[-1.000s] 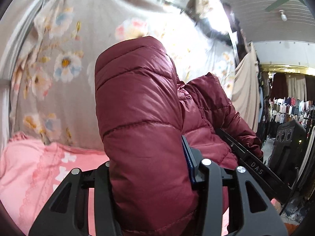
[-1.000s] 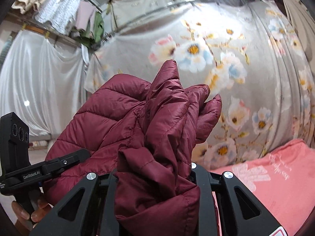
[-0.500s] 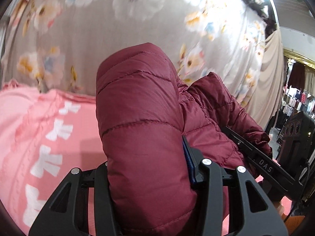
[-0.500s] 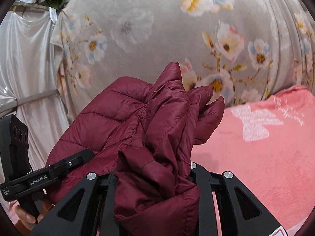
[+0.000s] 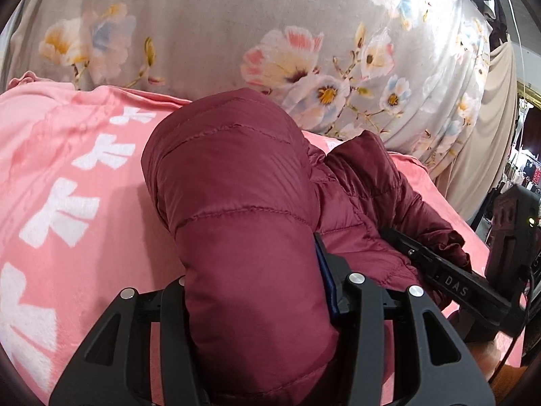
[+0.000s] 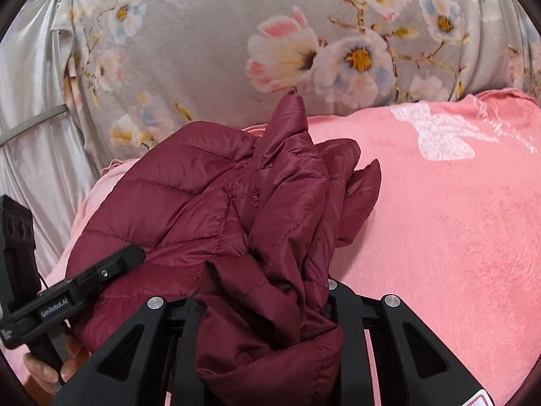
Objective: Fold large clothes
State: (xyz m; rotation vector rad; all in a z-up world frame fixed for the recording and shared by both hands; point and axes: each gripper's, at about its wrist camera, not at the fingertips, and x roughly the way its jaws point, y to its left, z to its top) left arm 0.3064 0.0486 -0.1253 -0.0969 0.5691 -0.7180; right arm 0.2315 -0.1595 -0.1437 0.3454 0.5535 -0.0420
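Observation:
A maroon quilted puffer jacket [image 5: 236, 203] is held by both grippers just above a pink blanket. In the left wrist view my left gripper [image 5: 257, 291] is shut on a thick padded fold that bulges up between its fingers [image 5: 341, 277]. The right gripper [image 5: 449, 277] shows at the right edge, clamping the same jacket. In the right wrist view my right gripper [image 6: 263, 304] is shut on a bunched, creased part of the jacket [image 6: 203, 203]. The left gripper [image 6: 84, 280] bites the jacket's left side there, with a hand [image 6: 44, 368] on its handle.
The pink blanket [image 5: 67, 203] with white bow prints covers the bed and spreads wide to the right [image 6: 439, 237] in the right wrist view. A grey floral curtain [image 6: 304, 50] hangs close behind. A black speaker [image 5: 510, 213] stands past the bed's right side.
Both grippers have come down with the jacket and tipped forward. The ceiling and hanging clothes have left view, and the pink blanket now fills the lower half. Both grips are unchanged.

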